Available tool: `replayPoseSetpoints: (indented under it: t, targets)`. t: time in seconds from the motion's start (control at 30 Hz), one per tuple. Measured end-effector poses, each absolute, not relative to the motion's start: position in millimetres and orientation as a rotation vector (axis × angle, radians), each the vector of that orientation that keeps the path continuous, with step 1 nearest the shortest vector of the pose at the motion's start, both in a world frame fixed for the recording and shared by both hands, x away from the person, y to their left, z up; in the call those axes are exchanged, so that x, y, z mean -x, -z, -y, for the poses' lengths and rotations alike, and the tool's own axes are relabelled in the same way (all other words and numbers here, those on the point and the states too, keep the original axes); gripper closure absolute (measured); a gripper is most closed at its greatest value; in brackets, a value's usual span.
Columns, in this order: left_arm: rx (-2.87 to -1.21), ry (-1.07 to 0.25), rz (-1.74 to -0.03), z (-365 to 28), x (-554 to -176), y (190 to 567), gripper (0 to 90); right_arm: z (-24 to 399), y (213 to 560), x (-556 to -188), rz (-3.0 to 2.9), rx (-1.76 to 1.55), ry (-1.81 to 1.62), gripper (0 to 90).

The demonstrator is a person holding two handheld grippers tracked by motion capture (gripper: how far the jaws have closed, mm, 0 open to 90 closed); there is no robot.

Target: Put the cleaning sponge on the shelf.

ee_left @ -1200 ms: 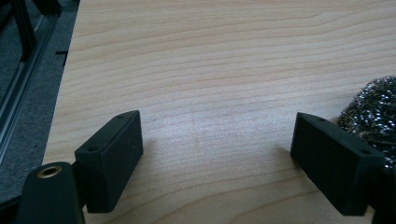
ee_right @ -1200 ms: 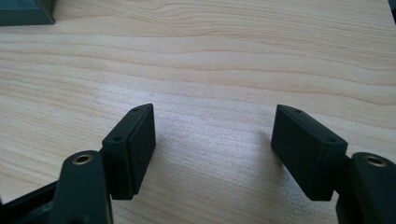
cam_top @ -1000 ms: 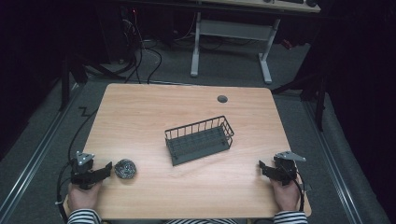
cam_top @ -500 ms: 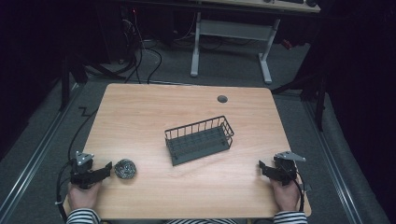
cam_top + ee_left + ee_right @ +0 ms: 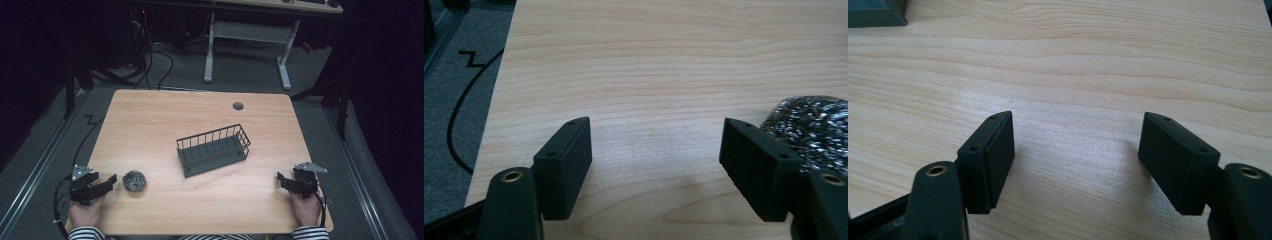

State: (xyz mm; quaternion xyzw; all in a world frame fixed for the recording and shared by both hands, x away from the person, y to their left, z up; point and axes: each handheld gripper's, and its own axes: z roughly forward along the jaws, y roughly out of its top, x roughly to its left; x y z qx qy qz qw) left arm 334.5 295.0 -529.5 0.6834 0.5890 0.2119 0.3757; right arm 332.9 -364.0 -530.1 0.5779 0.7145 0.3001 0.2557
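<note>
A dark wire basket (image 5: 214, 150) stands empty near the middle of the wooden table (image 5: 150, 120). A ball of steel wool (image 5: 134, 180) lies at the front left. My left gripper (image 5: 111, 180) rests just left of that scrubber, open, with nothing between its jaws. The left gripper view puts the steel wool (image 5: 819, 125) beyond the right jaw, outside the gap of my left gripper (image 5: 656, 145). At the front right, my right gripper (image 5: 281, 178) rests on the table, open and empty. Bare wood lies between the jaws of my right gripper (image 5: 1078, 140).
A small round grommet hole (image 5: 238, 106) sits near the table's far edge. A corner of the basket (image 5: 875, 12) shows at top left in the right gripper view. Cables (image 5: 80, 145) trail over the table's left edge to the dark floor. A desk frame (image 5: 247, 35) stands behind.
</note>
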Motion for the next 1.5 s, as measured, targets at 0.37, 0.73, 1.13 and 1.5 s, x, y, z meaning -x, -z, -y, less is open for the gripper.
replayPoseSetpoints:
  t: [0.37,0.73,1.13,1.5]
  targets:
    - [-1.705,-0.543,-1.442,-296,-315,505,31.0,364,530,-333,-1.939,-1.57,-0.816,30.9]
    - [-1.782,-0.486,-1.324,-267,-310,481,27.6,364,530,-333,-1.939,-1.57,-0.815,30.9]
    - [-1.948,-0.439,-1.298,-229,-320,486,15.5,364,530,-333,-1.941,-1.566,-0.815,30.8]
    - [-2.039,-0.42,-1.335,-215,-332,503,7.6,364,530,-332,-1.944,-1.567,-0.814,30.4]
